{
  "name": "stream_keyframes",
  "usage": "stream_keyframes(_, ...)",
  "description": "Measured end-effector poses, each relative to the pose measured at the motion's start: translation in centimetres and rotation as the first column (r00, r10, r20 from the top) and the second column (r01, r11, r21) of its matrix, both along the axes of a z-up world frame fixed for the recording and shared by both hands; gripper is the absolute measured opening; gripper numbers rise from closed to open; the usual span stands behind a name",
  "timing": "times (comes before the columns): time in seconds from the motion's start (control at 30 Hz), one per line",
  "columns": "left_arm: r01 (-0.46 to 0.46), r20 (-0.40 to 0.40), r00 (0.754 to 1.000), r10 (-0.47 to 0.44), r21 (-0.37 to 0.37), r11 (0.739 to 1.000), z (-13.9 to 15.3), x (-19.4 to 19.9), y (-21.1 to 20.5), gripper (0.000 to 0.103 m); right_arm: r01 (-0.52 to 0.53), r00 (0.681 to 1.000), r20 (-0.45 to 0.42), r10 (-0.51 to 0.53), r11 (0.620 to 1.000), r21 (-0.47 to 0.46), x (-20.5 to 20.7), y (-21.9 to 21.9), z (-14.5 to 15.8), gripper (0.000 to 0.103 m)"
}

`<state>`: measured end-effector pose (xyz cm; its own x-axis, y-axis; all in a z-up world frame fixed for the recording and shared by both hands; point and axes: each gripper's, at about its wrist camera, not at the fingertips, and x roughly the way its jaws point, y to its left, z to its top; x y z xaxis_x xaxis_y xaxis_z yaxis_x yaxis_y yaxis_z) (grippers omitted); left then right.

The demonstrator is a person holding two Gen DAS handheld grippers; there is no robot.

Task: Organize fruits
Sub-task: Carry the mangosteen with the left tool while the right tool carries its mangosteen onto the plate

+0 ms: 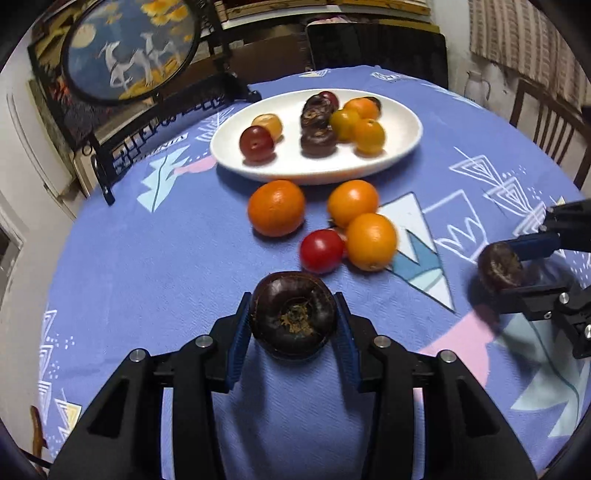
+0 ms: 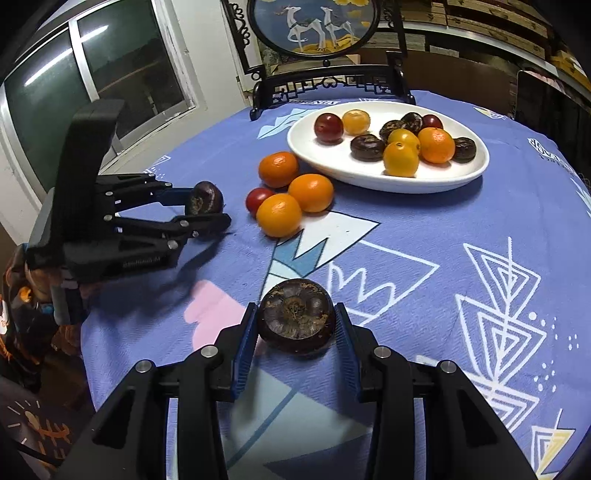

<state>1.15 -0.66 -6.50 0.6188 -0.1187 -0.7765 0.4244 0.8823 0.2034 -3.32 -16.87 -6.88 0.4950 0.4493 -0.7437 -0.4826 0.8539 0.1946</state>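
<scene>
Left hand-held gripper (image 1: 293, 317): fingers closed against both sides of a dark chestnut (image 1: 293, 314), held just above the tabletop (image 1: 147, 258) near its near edge. Right hand-held gripper (image 2: 295, 321): likewise clamped on a second chestnut (image 2: 296, 316), to the right of the left one.

White plate (image 1: 402, 147) toward the far edge holds dark chestnuts, oranges and red fruits. Just beside its near rim, on the cloth: three oranges (image 1: 276, 207) and one red fruit (image 1: 321, 250), the fruit touching the nearest orange. Framed deer screen (image 2: 314, 26) stands at the far edge.
</scene>
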Motion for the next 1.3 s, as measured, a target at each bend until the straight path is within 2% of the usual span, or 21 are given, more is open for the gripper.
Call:
stream_keyframes(0.17, 0.025, 0.033, 0.999, -0.025, -0.003, 1.0, 1.0, -1.4, -1.1, 0.041, -0.016, 1.0, 0.018, 0.016, 1.0, 0.006, -1.2, 0.5, 0.6, 0.041)
stream_keyframes(0.43, 0.002, 0.027, 1.0, -0.002, -0.014, 1.0, 1.2, -2.3, -1.6, 0.041, -0.036, 0.999, 0.027, 0.036, 0.999, 0.013, -2.4, 1.1, 1.0, 0.041)
stream_keyframes(1.07, -0.021, 0.013, 1.0, 0.021, -0.037, 0.999, 1.1, -1.4, -1.4, 0.041, -0.06, 0.998, 0.005, 0.06, 0.998, 0.022, -1.8, 1.8, 0.4, 0.041)
stream_keyframes(1.3, -0.046, 0.063, 0.997, 0.051, -0.071, 0.996, 3.6, 0.1, -0.9, 0.041, -0.027, 0.998, 0.058, 0.026, 0.999, 0.028, -0.3, 0.5, 3.0, 0.041)
